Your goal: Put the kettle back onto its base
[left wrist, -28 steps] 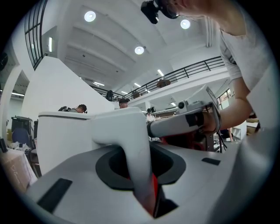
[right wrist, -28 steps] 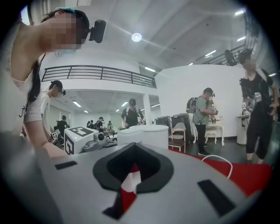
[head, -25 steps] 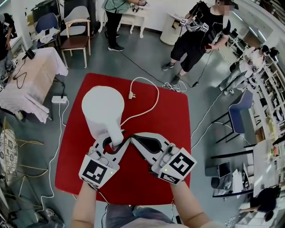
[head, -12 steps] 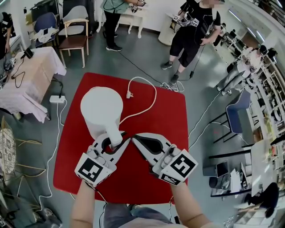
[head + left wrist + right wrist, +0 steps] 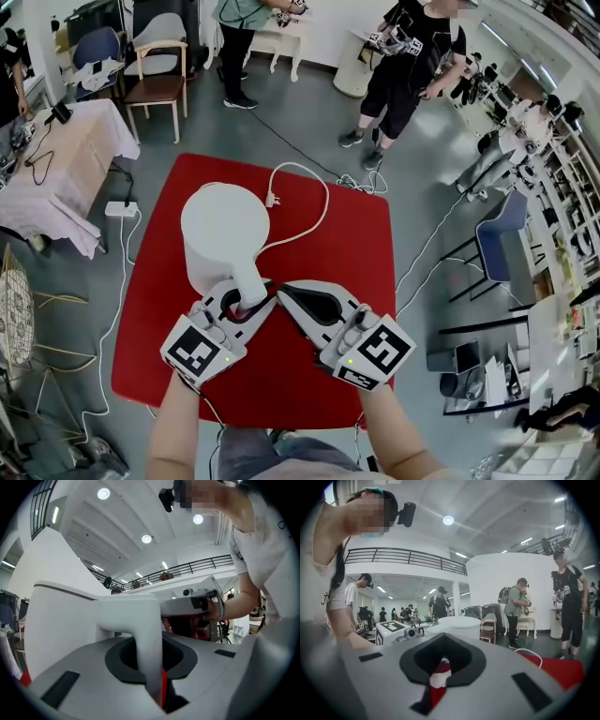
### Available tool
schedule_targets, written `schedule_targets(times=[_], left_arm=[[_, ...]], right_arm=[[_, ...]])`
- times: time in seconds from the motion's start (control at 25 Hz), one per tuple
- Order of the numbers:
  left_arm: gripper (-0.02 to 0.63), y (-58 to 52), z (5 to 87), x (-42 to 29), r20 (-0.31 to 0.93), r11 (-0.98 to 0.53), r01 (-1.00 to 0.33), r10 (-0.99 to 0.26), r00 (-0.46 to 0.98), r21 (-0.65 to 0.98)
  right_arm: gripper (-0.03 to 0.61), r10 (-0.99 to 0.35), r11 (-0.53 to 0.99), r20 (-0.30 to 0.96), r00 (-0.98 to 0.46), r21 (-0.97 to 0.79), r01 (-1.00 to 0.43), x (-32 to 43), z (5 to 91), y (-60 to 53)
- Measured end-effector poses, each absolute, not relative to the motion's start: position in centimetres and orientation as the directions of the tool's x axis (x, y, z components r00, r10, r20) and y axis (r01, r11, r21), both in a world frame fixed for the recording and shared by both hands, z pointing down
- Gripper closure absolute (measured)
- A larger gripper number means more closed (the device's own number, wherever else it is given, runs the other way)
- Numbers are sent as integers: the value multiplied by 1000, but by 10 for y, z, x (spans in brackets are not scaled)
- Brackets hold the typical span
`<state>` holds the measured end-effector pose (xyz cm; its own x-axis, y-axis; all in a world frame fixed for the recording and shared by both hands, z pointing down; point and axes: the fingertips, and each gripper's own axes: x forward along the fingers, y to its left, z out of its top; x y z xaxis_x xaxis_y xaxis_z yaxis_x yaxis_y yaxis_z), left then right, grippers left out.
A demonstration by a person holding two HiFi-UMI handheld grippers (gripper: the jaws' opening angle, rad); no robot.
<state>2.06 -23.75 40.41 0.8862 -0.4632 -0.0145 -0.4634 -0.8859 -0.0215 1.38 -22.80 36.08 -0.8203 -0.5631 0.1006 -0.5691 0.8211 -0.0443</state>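
Kettle (image 5: 223, 232) gripped by its handle (image 5: 246, 281) on the red table (image 5: 347, 234).

Left gripper (image 5: 251, 302) comes in level from the kettle's near side. Its jaws have just been closing and now sit narrow round the white handle, with a thin sliver of red showing beside it. The kettle stands on the table's left half. Just right of the handle, the right gripper (image 5: 279, 292) points at the kettle's foot, jaws together and empty. Beyond the kettle to the right, a white cord (image 5: 314, 230) loops across the table to a loose plug (image 5: 276, 199).
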Motion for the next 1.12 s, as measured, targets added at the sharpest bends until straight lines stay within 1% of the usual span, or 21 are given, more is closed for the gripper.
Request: schedule_targets(times=[0.16, 0.36, 0.56, 0.76, 1.0, 1.12], left_arm=[[557, -220, 412, 26, -9, -901, -429, -429, 903, -62], [557, -221, 409, 24, -16, -902, -430, -429, 903, -41], [555, -236, 405, 8, -10, -896, -445, -445, 896, -3], [552, -239, 403, 3, -3, -910, -414, -414, 910, -19], [549, -255, 392, -11, -51, -907, -420, -421, 906, 18], [551, -249, 394, -19, -54, -905, -424, -425, 904, 33]], right_arm=[[569, -562, 822, 106, -821, -39, -568, 17, 362, -225], [569, -555, 826, 104, -825, -44, -561, 16, 363, -227], [569, -545, 832, 97, -833, -58, -552, 10, 364, -232], [569, -528, 844, 93, -844, -46, -534, -1, 360, -236], [569, -532, 842, 96, -842, -46, -537, -1, 361, -236], [569, -532, 842, 101, -841, -43, -537, -3, 361, -235]])
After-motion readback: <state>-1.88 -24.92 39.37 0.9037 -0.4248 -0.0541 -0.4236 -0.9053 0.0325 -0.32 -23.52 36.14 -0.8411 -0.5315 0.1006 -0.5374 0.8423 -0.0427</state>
